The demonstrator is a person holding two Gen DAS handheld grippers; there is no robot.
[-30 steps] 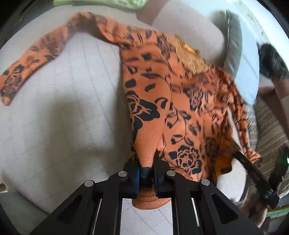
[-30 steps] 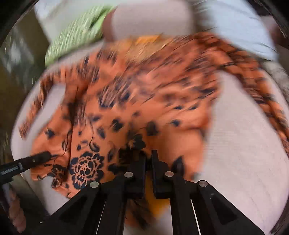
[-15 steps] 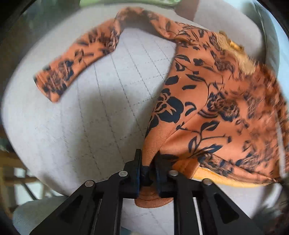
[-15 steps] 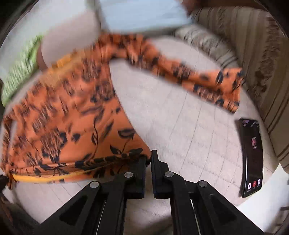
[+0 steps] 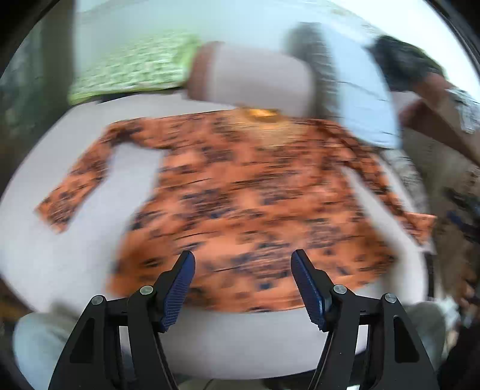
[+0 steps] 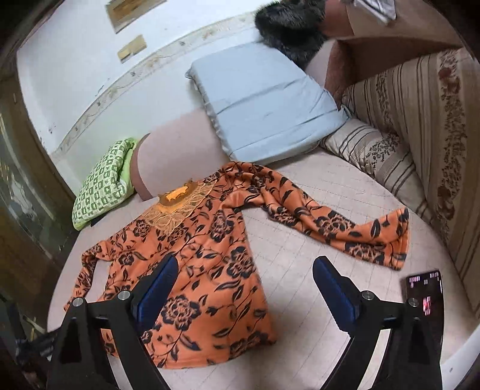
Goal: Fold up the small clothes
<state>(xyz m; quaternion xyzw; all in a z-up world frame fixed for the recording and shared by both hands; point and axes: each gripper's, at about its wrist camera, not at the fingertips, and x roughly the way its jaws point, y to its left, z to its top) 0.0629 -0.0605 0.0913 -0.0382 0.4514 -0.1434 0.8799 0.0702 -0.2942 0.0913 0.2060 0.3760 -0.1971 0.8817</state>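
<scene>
An orange top with a black flower print (image 6: pixel 207 264) lies spread flat on the pale quilted cushion (image 6: pixel 315 279), neck away from me and both sleeves out to the sides. The left wrist view is motion-blurred but shows the same top (image 5: pixel 255 210) laid out below. My left gripper (image 5: pixel 243 267) hangs above the hem, its jaws opening with nothing between the blue pads. My right gripper (image 6: pixel 243 276) is above the top's right edge, its jaws opening wide and holding nothing.
A green patterned cushion (image 6: pixel 105 186) and a grey-blue pillow (image 6: pixel 264 102) lie at the back. A striped sofa back (image 6: pixel 420 126) runs along the right. A phone (image 6: pixel 424 303) with a lit screen lies on the cushion near the right edge. A dark furry thing (image 6: pixel 291 24) sits behind the pillow.
Both grippers let go of the top's hem corners and opened wide. Both lifted and pulled back, so the whole top now shows lying flat.
</scene>
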